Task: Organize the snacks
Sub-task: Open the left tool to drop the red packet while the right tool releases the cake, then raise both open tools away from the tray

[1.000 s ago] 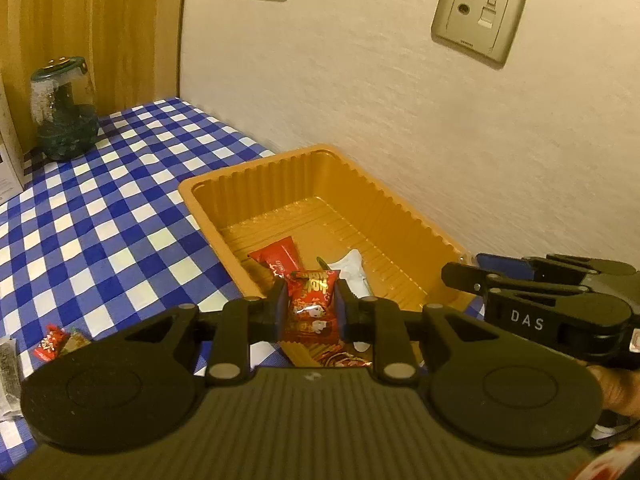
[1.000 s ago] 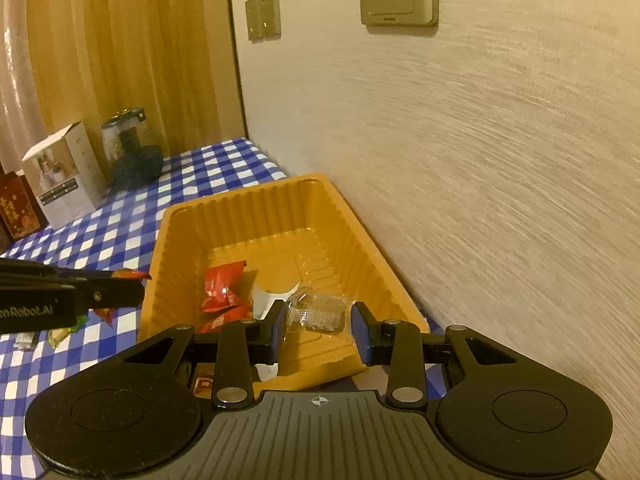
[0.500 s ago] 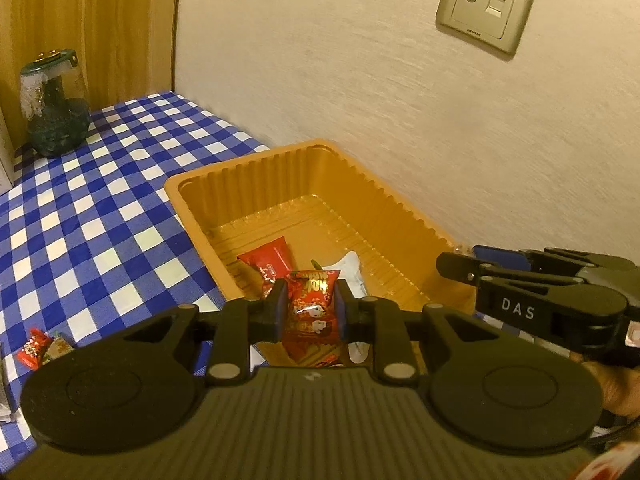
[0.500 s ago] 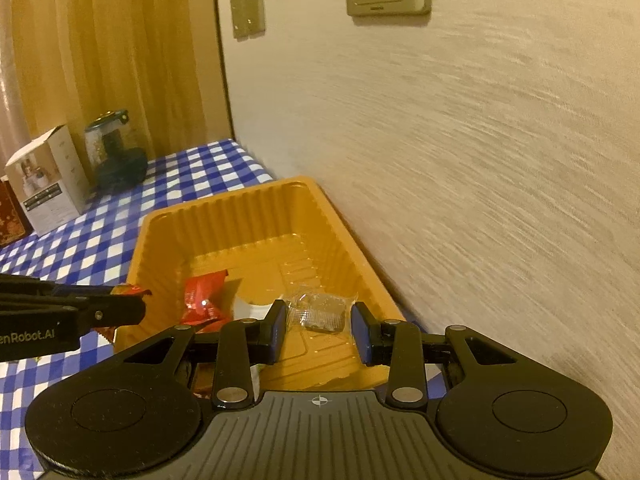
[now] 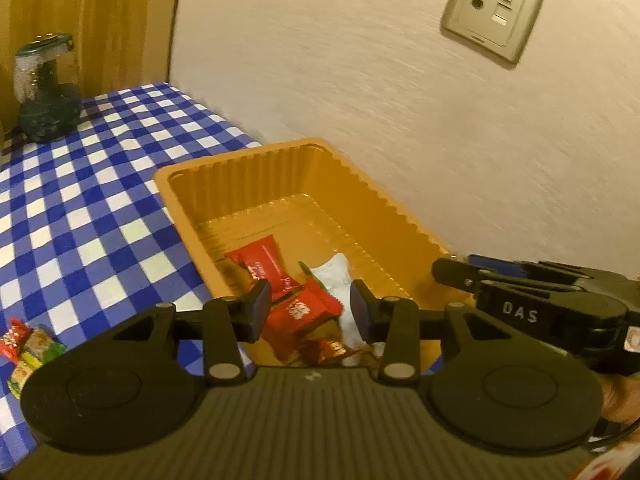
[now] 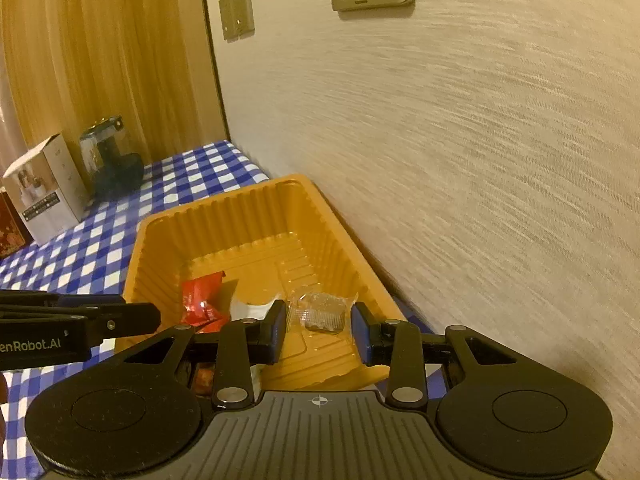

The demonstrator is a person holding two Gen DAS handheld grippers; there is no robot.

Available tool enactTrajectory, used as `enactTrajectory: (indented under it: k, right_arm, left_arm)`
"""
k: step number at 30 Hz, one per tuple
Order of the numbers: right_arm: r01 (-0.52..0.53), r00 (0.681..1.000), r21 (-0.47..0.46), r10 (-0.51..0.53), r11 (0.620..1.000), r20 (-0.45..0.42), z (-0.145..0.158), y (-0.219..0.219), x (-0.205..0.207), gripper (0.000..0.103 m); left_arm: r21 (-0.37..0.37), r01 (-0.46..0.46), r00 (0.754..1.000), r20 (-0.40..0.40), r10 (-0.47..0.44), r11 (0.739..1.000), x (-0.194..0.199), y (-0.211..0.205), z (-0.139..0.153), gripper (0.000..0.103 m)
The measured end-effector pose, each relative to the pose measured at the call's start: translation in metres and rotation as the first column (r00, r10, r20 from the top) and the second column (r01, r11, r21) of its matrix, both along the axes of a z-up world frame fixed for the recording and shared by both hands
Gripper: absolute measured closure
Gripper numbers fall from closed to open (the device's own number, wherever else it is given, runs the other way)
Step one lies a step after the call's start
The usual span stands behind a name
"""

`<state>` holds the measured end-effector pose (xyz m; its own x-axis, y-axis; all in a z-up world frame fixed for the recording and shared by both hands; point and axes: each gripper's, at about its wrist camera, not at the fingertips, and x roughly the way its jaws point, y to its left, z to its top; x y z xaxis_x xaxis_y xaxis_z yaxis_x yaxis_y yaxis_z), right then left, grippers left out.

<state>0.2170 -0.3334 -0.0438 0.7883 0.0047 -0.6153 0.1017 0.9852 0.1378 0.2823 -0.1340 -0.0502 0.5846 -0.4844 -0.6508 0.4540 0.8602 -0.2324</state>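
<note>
"DAS" on right gripper [image 5: 472,276]; "enRobot.AI" on left gripper [image 6: 132,318].

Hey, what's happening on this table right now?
Someone with a gripper in each hand is sorting snacks into an orange tray on a checked tablecloth. The left gripper is open above a red packet in the tray. The right gripper is open over a clear packet.

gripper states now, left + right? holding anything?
Left gripper: open, empty; red snack packet lies loose in the orange tray.
Right gripper: open, empty; clear packet lies in the tray.
</note>
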Motion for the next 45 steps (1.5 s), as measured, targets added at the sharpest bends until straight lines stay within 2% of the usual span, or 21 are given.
enactTrajectory:
  k: [7,26,32,33,35,36,38,45]
  right_arm:
    - [-0.019,1.000,0.014,0.019,1.000,0.008,0.002,0.005,-0.002,0.067]
    - [-0.044,0.999,0.021,0.043,0.999,0.025,0.003,0.016,0.006,0.067]
    - [-0.037,0.998,0.051,0.035,0.998,0.044,0.004,0.013,0.007,0.067]
    - [-0.036,0.998,0.059,0.033,0.998,0.050,0.003,0.012,0.007,0.066]
    - [-0.031,0.998,0.094,0.026,0.995,0.058,0.002,0.009,0.008,0.042]
    - [-0.022,0.998,0.116,0.015,0.993,0.060,0.001,0.006,0.009,0.037]
    - [-0.005,0.998,0.159,-0.005,0.987,0.066,0.002,0.000,0.009,0.035]
    - [0.030,0.996,0.152,-0.042,0.988,0.073,0.006,-0.006,0.007,0.035]
  left_arm:
    - [0.059,-0.057,0.998,0.030,0.055,0.997,0.002,0.009,0.003,0.064]
    - [0.071,-0.077,0.997,0.026,0.075,0.994,0.003,0.020,0.002,0.062]
    - [0.068,-0.086,0.996,0.025,0.085,0.994,0.003,0.023,0.001,0.061]
    - [0.066,-0.088,0.996,0.024,0.086,0.994,0.003,0.024,0.001,0.061]
    - [0.065,-0.090,0.996,0.024,0.089,0.994,0.004,0.025,0.001,0.060]
    - [0.065,-0.092,0.996,0.025,0.090,0.994,0.004,0.026,0.001,0.060]
    - [0.064,-0.094,0.995,0.026,0.093,0.994,0.004,0.027,0.001,0.060]
    - [0.066,-0.099,0.995,0.027,0.097,0.993,0.003,0.030,0.001,0.059]
